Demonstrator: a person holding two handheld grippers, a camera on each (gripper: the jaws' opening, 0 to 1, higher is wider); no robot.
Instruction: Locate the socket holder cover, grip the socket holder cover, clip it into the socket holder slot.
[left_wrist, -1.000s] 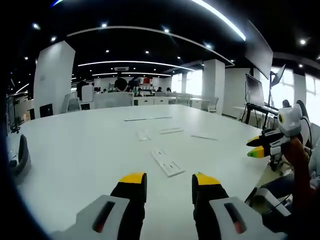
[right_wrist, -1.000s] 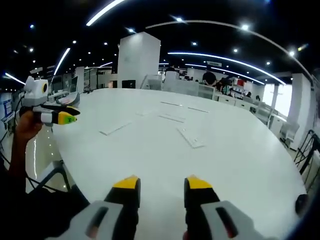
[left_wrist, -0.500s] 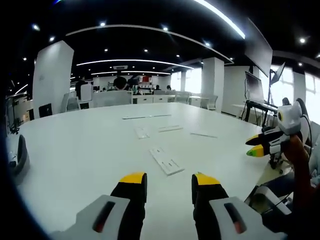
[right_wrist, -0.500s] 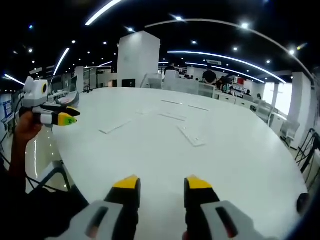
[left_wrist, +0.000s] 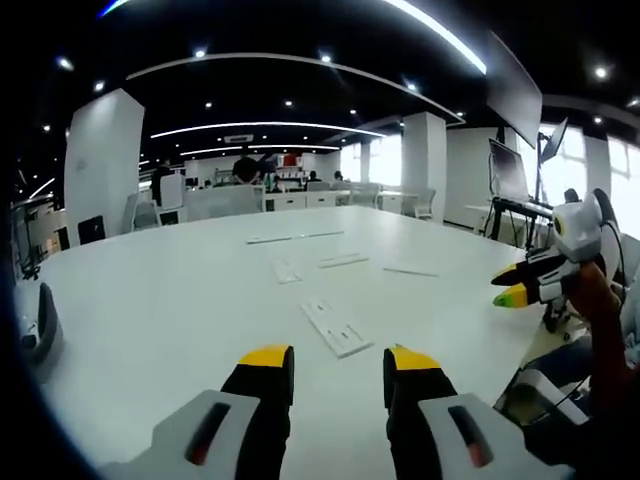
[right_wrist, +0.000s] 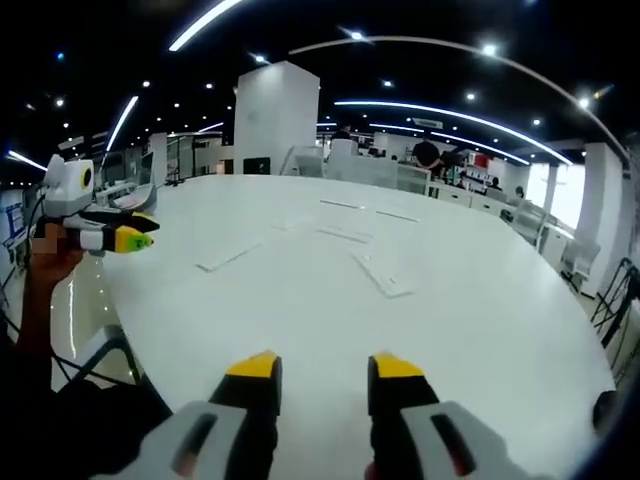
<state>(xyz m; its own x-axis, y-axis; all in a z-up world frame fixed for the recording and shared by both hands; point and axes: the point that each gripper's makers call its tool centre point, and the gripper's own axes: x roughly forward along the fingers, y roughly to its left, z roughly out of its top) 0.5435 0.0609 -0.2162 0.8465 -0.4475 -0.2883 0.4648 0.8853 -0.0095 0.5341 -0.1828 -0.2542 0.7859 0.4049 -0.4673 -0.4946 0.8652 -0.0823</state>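
Both grippers (left_wrist: 338, 365) (right_wrist: 318, 371) open, empty

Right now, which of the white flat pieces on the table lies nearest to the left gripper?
The wide slotted white piece, just beyond the left gripper; the thinner strips lie farther back.

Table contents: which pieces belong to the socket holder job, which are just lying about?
Job:
- nearest white socket holder piece
- left gripper, right gripper, both open and empty

Lying about (roles unclear at this distance):
- small white plate
- flat white strips
- dark object at the white table edge
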